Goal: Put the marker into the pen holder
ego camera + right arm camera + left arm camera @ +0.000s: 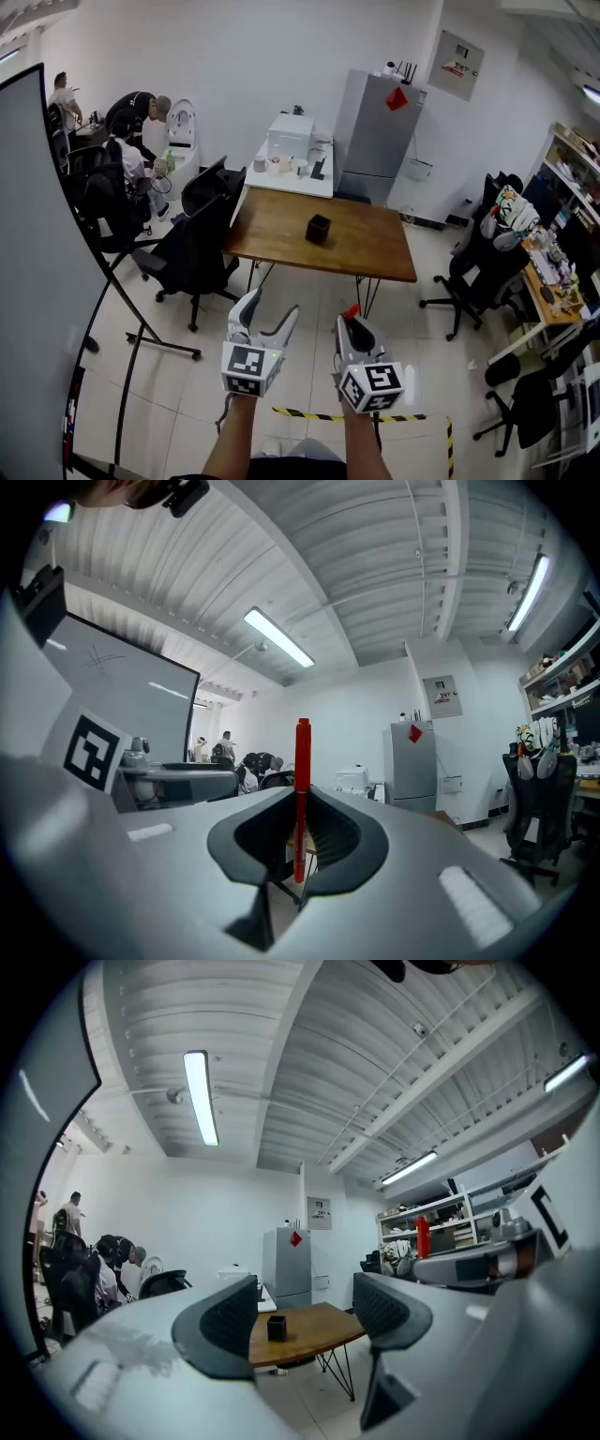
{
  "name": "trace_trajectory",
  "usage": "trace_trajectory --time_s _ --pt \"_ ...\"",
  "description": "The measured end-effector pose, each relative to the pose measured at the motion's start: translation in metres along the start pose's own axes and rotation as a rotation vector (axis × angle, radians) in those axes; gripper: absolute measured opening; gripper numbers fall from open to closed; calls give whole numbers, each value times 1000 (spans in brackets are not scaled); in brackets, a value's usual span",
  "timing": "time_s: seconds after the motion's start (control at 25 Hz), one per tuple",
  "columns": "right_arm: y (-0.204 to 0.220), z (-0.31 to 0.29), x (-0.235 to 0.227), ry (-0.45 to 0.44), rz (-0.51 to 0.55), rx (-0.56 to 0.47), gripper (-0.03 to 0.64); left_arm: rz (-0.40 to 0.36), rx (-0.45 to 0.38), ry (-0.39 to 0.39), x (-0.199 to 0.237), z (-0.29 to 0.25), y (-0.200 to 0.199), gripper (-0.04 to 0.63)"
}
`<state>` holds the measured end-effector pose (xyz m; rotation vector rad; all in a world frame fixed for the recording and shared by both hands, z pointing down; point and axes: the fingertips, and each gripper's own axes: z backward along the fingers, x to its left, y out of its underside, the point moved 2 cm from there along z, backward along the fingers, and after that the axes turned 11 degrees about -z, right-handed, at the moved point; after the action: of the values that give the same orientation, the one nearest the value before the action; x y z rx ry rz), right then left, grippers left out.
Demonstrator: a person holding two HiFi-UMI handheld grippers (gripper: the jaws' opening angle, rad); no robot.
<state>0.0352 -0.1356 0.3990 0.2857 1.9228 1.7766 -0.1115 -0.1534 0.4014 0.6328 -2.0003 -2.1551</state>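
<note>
**Marker (302, 761) gripped, pen holder (318, 228) well ahead**

The right gripper (300, 841) is closed on the red marker. The marker stands upright between its 2 jaws, and its top rises above them. The left gripper (305, 1314) is just beside the right one, with its jaws apart and nothing between them. The black pen holder stands on a wooden table (375, 248), well ahead of both grippers.

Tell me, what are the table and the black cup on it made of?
The table looks like wood: a warm brown, smooth top with a soft sheen. The pen holder is matte black, maybe plastic; it's too small to be sure.
</note>
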Motion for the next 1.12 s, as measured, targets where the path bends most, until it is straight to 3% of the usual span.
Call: trace_trajectory --time_s 0.36,0.52,0.72,0.88,0.96,1.12 --pt "-1 -52 -35 40 -27 -3 38 -44 0 63 5 -53 14 321" --pt "5 -92 -45 -4 -29 15 38 24 -3 14 30 -83 24 321" --pt "-6 -151 -85 -30 -47 0 38 -43 41 1 53 -144 35 321" --pt "-37 -206 -129 -45 -21 -42 38 -113 -43 -42 67 -210 9 321" --pt "-55 -228 -153 -47 -12 -62 38 -131 -42 -54 73 -241 5 321" --pt "-82 -266 -188 -70 4 -80 38 -84 -58 -93 81 -296 -9 321"
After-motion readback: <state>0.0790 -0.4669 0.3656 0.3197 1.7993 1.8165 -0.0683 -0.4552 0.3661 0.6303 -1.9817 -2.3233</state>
